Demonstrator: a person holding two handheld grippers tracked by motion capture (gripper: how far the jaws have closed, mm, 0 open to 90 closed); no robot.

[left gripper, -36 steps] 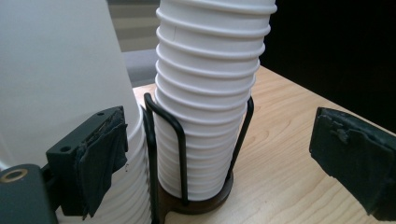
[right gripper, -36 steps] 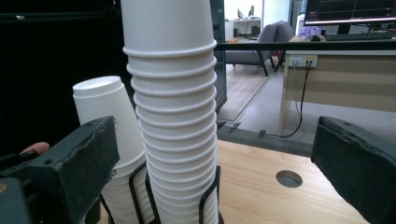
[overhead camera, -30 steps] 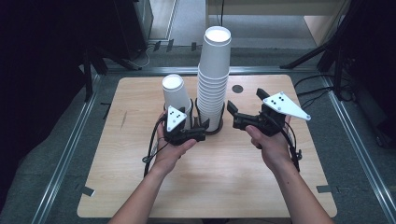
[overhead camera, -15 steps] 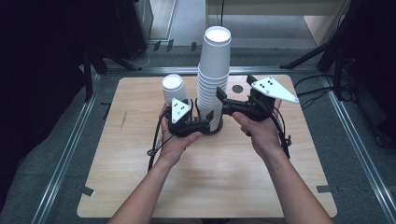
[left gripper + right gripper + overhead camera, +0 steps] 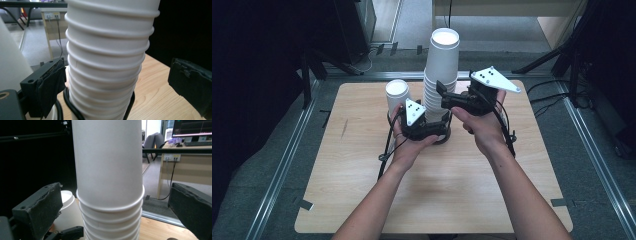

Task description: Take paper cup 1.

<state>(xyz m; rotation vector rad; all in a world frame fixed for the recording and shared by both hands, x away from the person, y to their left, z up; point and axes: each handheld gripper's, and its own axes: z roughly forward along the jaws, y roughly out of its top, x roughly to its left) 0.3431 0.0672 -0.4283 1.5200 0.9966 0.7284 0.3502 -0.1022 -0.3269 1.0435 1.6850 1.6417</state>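
Right tongs (image 5: 443, 95) rose up the upright cup stack (image 5: 439, 70).

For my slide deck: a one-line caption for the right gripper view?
Right gripper's open jaws flank a tall stack of white paper cups, a single cup behind.

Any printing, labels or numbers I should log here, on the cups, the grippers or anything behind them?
No readable text.
Cup stack and single cup: plain white, no print.
Monitor in the right gripper view: lit lines, too small and blurred to read.
Grey plates on the left gripper and right gripper: dots only, no letters.
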